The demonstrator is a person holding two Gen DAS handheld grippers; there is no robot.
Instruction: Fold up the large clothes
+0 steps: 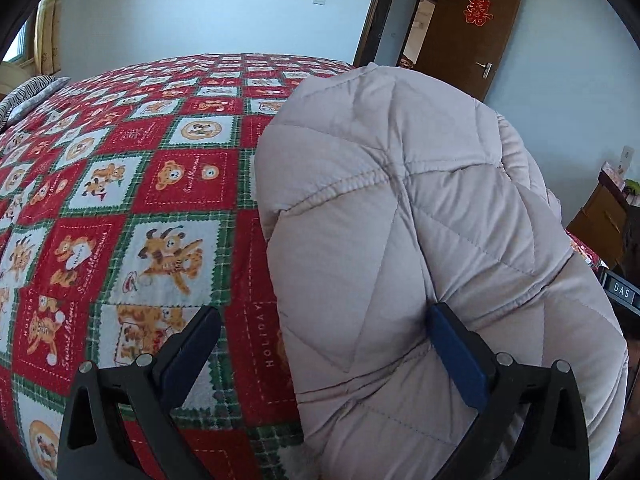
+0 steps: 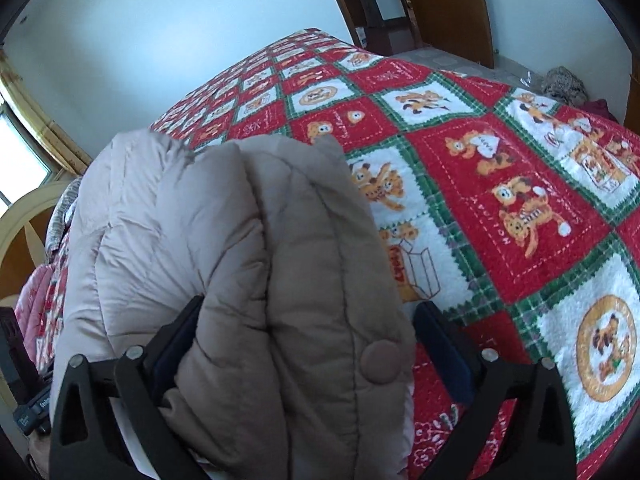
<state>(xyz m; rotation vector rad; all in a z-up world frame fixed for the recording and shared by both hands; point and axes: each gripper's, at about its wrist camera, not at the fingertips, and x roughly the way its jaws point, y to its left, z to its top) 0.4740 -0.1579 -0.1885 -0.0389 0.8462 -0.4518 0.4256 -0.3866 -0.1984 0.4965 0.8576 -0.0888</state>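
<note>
1. Left wrist view: we see the left gripper (image 1: pixel 324 344) with jaws spread wide. Its right finger touches the padded jacket (image 1: pixel 420 208), its left finger hangs over bare bedspread (image 1: pixel 120 184), and nothing is pinched. The jacket lies folded in a thick bundle toward the bed's near right side. Only this view shows the open brown door (image 1: pixel 476 28) and a striped pillow (image 1: pixel 24 96).

2. Right wrist view: we see the right gripper (image 2: pixel 308 340) with jaws spread. A jacket fold with a snap button (image 2: pixel 382 362) bulges between them, the right pad clear of it. Only here a window (image 2: pixel 20 156) shows at left.
</note>
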